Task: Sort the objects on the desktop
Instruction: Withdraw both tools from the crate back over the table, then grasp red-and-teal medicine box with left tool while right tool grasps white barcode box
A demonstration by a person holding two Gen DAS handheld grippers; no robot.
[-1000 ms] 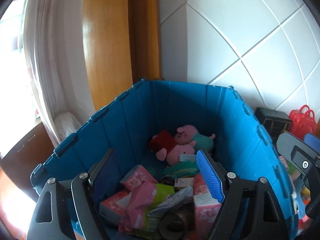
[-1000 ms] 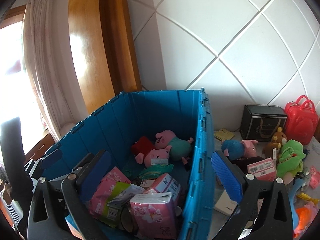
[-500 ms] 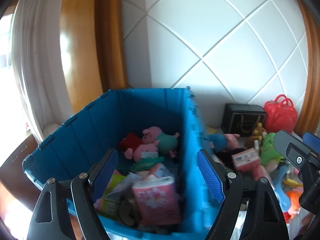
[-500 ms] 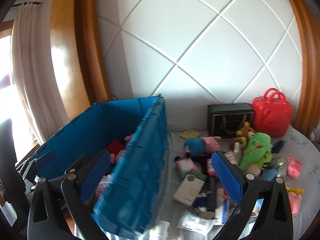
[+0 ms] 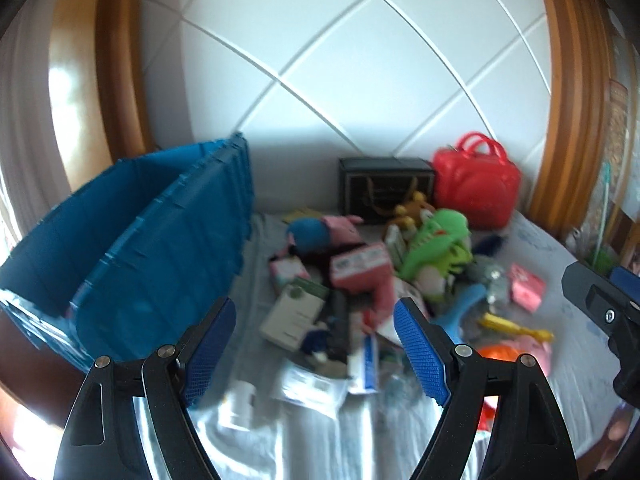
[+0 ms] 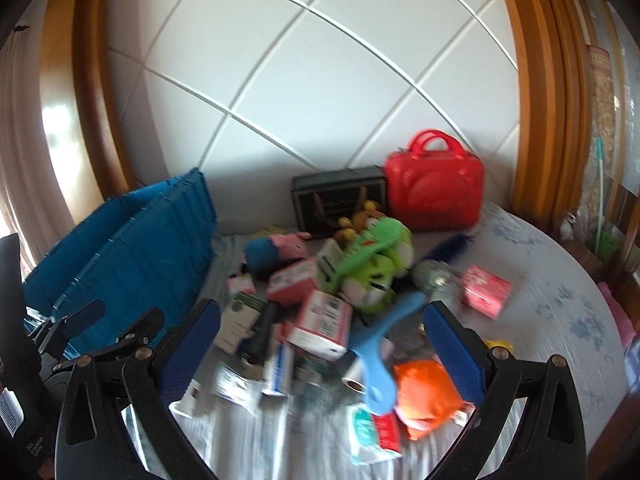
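A heap of small objects lies on the pale cloth-covered table: a green plush frog (image 5: 438, 242) (image 6: 378, 256), a blue and pink plush pig (image 5: 316, 232) (image 6: 272, 250), pink boxes (image 5: 358, 264) (image 6: 324, 316), a white and green box (image 5: 294, 312) (image 6: 238, 320), a blue plastic tool (image 6: 380, 344) and an orange toy (image 6: 424, 392). The blue storage crate (image 5: 160, 248) (image 6: 132, 248) stands at the left. My left gripper (image 5: 316, 344) is open and empty above the heap's near edge. My right gripper (image 6: 324, 344) is open and empty over the heap. Both views are motion-blurred.
A red toy suitcase (image 5: 476, 184) (image 6: 434, 188) and a black box (image 5: 384, 188) (image 6: 336, 200) stand against the white quilted wall at the back. Wooden frames flank the wall. The table edge (image 6: 616, 320) curves away at the right.
Both grippers have swung right, away from above the blue crate's interior to over the heap on the table. Both stayed open and empty.
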